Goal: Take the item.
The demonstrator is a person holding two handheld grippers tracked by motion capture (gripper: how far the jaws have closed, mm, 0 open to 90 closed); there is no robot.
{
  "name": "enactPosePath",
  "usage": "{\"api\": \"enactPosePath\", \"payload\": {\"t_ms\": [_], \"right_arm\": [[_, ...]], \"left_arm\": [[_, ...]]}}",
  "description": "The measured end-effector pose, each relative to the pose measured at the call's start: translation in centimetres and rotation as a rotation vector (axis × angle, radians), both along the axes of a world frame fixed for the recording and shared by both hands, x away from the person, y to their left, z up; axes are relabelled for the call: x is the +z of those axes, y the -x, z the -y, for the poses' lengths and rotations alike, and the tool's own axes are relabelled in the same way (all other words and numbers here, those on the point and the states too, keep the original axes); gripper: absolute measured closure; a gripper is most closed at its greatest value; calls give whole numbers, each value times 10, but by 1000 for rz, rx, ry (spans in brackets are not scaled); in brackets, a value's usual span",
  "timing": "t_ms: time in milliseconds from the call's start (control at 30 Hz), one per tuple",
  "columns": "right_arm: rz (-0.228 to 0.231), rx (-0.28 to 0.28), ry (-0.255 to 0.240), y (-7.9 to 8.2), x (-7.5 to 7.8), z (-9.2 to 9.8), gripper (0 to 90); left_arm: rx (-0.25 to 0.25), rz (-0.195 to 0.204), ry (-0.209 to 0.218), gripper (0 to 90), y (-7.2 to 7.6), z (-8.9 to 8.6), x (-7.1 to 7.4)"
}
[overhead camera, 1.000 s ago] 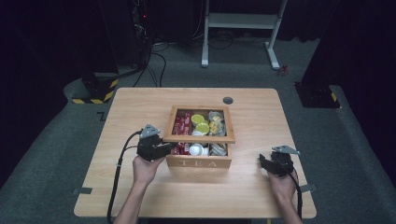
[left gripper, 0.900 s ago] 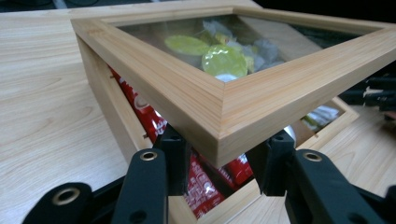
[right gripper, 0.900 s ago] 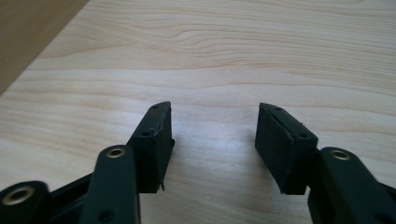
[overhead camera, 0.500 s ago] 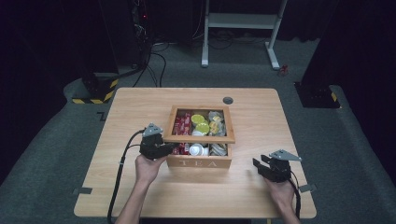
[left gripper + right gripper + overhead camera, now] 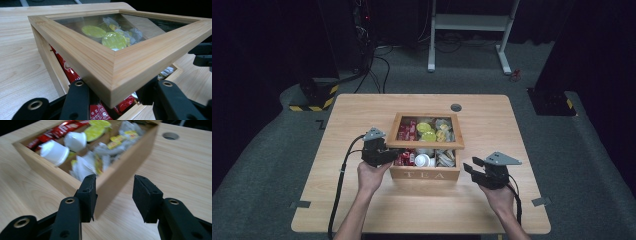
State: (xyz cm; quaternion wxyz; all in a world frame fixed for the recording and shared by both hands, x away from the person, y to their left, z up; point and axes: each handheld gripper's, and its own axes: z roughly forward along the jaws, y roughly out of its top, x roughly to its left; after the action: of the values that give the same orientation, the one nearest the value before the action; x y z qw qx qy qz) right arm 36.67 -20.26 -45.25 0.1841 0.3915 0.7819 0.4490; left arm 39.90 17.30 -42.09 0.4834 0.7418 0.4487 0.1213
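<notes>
Left fingers: my left gripper (image 5: 117,87) has its jaws clamped on the near corner of the lid (image 5: 100,57), one jaw on each side of the wooden frame
Right fingers: my right gripper (image 5: 113,195) has its pads apart and nothing between them; the box corner sits just beyond the tips
Lid: glass pane in a wood frame, held tilted above the box, near edge raised
Tea box (image 5: 424,175): mid-table, front wall marked TEA facing me
Contents: red sachets (image 5: 56,131) at the box's 9 o'clock side, white pods (image 5: 53,151) near the front, yellow-green pods (image 5: 113,40) under the glass, wrapped tea bags (image 5: 100,157) at the 3 o'clock side
Hands: left at the box's 8 o'clock, right off the box at its 4 o'clock, lifted off the table (image 5: 362,115)
Cable hole (image 5: 456,107): at the box's 12 o'clock
</notes>
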Motion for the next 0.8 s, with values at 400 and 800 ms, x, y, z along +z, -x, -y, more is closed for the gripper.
{"api": "enactPosePath", "payload": {"t_ms": [400, 800], "right_arm": [[-5, 108, 8, -6, 8, -48, 528], [-7, 169, 28, -10, 1, -90, 507]], "left_arm": [[-3, -3, -22, 604, -8, 1, 8], [9, -4, -46, 592, -10, 0, 14]]}}
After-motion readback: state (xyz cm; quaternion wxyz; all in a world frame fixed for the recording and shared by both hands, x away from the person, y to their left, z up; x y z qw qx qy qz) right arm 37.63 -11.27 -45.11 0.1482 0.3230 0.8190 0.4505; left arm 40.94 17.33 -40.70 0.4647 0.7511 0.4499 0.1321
